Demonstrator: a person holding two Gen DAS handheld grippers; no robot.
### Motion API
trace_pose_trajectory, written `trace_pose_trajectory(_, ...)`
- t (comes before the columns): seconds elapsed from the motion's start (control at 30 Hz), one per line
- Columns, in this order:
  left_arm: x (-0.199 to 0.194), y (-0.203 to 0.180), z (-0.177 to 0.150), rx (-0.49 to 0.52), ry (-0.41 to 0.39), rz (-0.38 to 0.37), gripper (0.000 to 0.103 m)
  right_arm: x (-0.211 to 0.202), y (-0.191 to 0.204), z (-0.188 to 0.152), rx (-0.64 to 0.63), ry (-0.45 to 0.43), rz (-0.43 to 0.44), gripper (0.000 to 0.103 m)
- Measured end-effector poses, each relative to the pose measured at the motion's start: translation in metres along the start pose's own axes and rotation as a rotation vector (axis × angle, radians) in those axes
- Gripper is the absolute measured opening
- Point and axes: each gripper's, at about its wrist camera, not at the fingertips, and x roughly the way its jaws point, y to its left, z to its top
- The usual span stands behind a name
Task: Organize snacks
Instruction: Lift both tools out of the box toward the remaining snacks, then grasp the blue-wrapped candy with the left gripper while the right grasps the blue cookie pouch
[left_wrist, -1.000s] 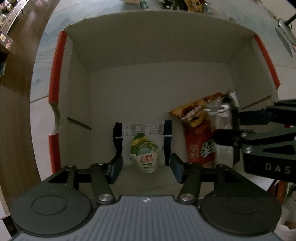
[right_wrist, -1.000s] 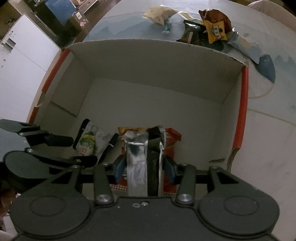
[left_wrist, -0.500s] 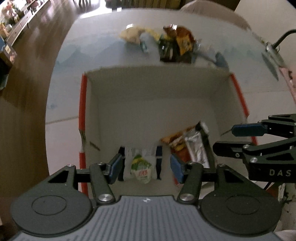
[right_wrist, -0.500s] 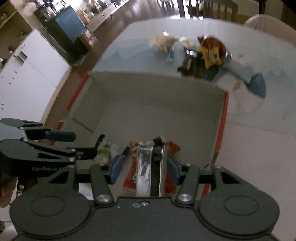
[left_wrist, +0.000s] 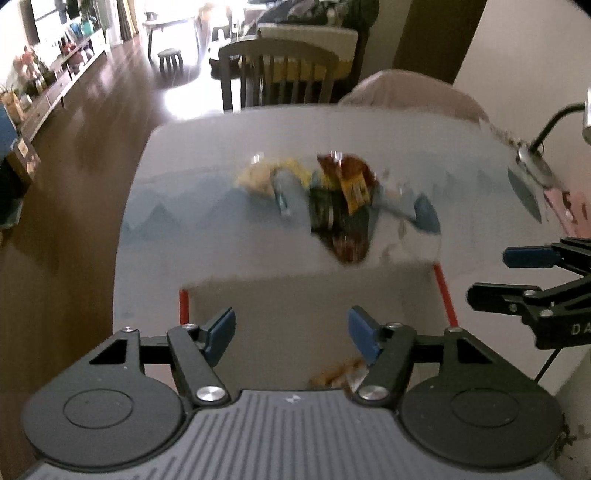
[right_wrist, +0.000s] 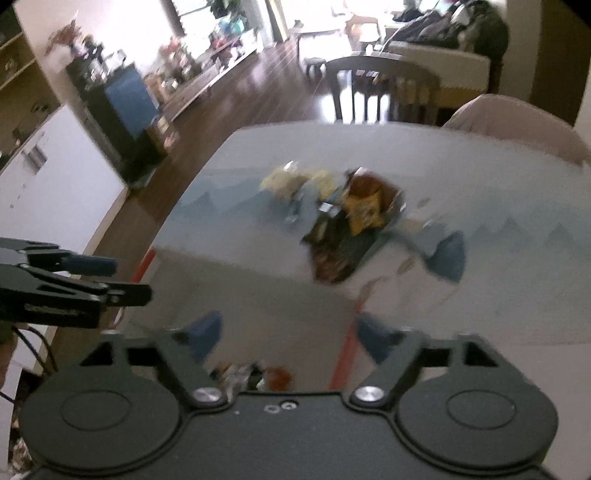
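Note:
A white cardboard box with red edges (left_wrist: 314, 295) stands on the table near me; it also shows in the right wrist view (right_wrist: 258, 295). Snack packets (left_wrist: 332, 373) lie in its near end, seen too in the right wrist view (right_wrist: 255, 374). A pile of loose snacks (left_wrist: 340, 199) lies on the table beyond the box; the right wrist view (right_wrist: 351, 221) shows it as well. My left gripper (left_wrist: 291, 332) is open and empty above the box. My right gripper (right_wrist: 291, 332) is open and empty above the box's right edge.
The table has a pale blue patterned cloth (left_wrist: 184, 214). A desk lamp (left_wrist: 532, 162) stands at the far right. A wooden chair (left_wrist: 277, 74) and a covered chair (left_wrist: 406, 92) stand behind the table. Wooden floor (left_wrist: 55, 240) lies left.
Both grippers have risen and pulled back from inside the box. The right gripper let go of the silver packet, which stays in the box. The view is motion-blurred.

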Motion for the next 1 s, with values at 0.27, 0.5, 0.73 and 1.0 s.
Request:
trace_pose_trajectory(0.27, 0.02, 0.0, 0.052, -0.061, -0.038, -0.021, 0.082, 0.014, -0.048, 0.029, -0.042, -0.014, -0.031, 0.1)
trace_pose_trajectory(0.5, 0.061, -0.006, 0.099, -0.073, 0.005, 0.036, 0.082, 0.04, -0.087, 0.057, -0.138, 0.006, -0.021, 0.102)
trace_pose_trajectory(0.73, 0.118, -0.007, 0.141, -0.102, 0.126, 0.095, 0.082, 0.078, -0.116, 0.081, -0.23, 0.054, -0.009, 0.102)
trace_pose_trajectory(1.0, 0.183, -0.011, 0.168, -0.146, 0.236, 0.134, 0.082, 0.135, -0.134, 0.096, -0.383, 0.145, -0.006, 0.1)
